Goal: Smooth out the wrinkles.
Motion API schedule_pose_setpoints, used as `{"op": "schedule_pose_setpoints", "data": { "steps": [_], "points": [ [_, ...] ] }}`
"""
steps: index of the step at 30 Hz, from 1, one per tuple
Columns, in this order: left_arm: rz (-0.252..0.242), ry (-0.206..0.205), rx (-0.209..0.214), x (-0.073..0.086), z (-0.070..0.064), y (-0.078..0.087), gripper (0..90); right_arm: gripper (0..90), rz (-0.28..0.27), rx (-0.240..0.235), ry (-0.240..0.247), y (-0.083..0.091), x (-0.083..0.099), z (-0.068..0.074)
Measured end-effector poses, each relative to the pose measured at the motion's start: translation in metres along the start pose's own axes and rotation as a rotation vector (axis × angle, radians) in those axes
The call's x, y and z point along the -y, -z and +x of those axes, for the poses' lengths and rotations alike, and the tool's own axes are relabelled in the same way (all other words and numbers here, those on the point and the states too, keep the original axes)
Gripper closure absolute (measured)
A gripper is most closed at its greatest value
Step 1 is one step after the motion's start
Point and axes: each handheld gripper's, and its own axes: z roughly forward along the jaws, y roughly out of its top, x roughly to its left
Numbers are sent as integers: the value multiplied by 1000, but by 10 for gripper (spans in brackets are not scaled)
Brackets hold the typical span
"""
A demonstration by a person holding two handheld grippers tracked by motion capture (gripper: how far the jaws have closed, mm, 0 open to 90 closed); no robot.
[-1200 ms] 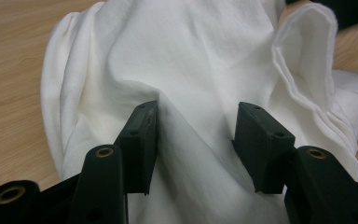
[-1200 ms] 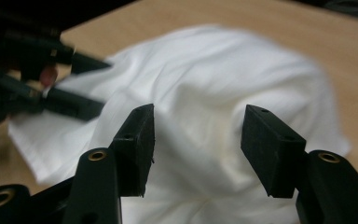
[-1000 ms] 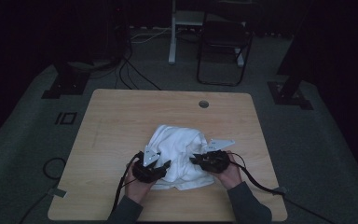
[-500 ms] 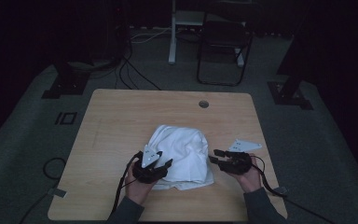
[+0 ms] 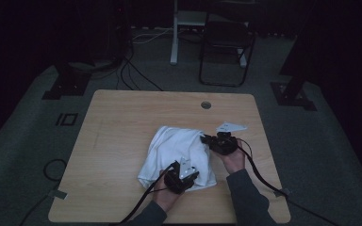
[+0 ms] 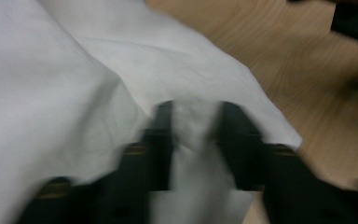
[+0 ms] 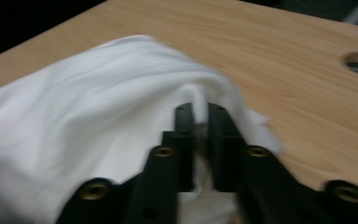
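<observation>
White cloth [image 5: 179, 153]: lying crumpled on the wooden table [image 5: 122, 122], toward the person's side, a little right of centre.

Left gripper [image 5: 181, 176]: sitting at the cloth's near edge; jaws standing partly apart with a fold of cloth [image 6: 193, 135] lying between them.

Right gripper [image 5: 206, 139]: sitting at the cloth's far right corner; jaws nearly together, pinching a ridge of cloth [image 7: 200, 100].

Cable hole [image 5: 206, 105]: lying beyond the cloth, near the table's far edge.

The cloth [image 5: 179, 153] lies on the table [image 5: 118, 122], left tongs [image 5: 187, 175] at its near edge, right tongs [image 5: 206, 139] at its right.
</observation>
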Motion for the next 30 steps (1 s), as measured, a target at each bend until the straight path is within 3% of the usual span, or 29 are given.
{"op": "schedule_pose_setpoints", "data": {
  "steps": [1, 7, 9, 10, 11, 12, 14, 15, 16, 17, 18, 19, 21, 22, 23, 24, 25, 26, 27, 28, 29, 30],
  "points": [
    [-6, 6, 11, 0, -2, -2, 893, 865, -9, 10, -18, 1, 0, -5],
    [-97, -12, 44, -10, -18, 10, 900, 862, -32, 7, -92, -1, 0, -27],
    [-127, -23, 118, -12, -26, 11, 900, 867, -42, 27, -125, -3, 3, -30],
    [-127, -23, 118, -12, -26, 11, 900, 867, -42, 27, -125, -3, 3, -30],
    [-110, -66, 112, -12, -37, 4, 900, 865, -37, 37, -134, -5, 4, -33],
    [-88, -60, 116, -11, -40, -3, 881, 863, 23, 72, -135, -14, 10, -36],
    [-58, -26, 133, -9, -39, -10, 753, 841, 63, 97, -108, -18, 12, -34],
    [-61, -19, 136, -9, -38, -9, 753, 841, 63, 97, -108, -18, 12, -34],
    [-74, -8, 145, -9, -34, 1, 662, 731, 83, 113, -118, -16, 13, -33],
    [-74, -8, 145, -9, -34, 1, 635, 673, 75, 118, -122, -13, 13, -32],
    [-96, 6, 130, -12, -25, 18, 606, 618, 53, 115, -123, -8, 12, -29],
    [-96, 6, 130, -12, -25, 18, 591, 618, 53, 115, -123, -8, 12, -29],
    [-127, 31, 102, -14, -11, 39, 561, 549, -11, 104, -119, 8, 9, -17],
    [-159, 48, 48, -15, 7, 59, 548, 520, -55, 92, -90, 19, 6, -4],
    [-159, 48, 48, -15, 7, 59, 542, 520, -55, 92, -90, 19, 6, -4],
    [-197, 74, -19, -13, 27, 79, 536, 486, -88, 61, -61, 28, 5, 13],
    [-197, 74, -19, -13, 27, 79, 529, 486, -88, 61, -61, 28, 5, 13],
    [-223, 118, -79, -7, 51, 92, 517, 473, -92, 29, -15, 30, 8, 31],
    [-223, 118, -79, -7, 51, 92, 515, 472, -80, 5, -1, 28, 10, 36],
    [-222, 143, -109, -3, 62, 96, 515, 472, -80, 5, -1, 28, 10, 36],
    [-204, 176, -143, 8, 84, 96, 483, 466, -21, -17, 35, 19, 18, 48],
    [-204, 176, -143, 8, 84, 96, 482, 466, -21, -17, 35, 19, 18, 48]
  ]
}}
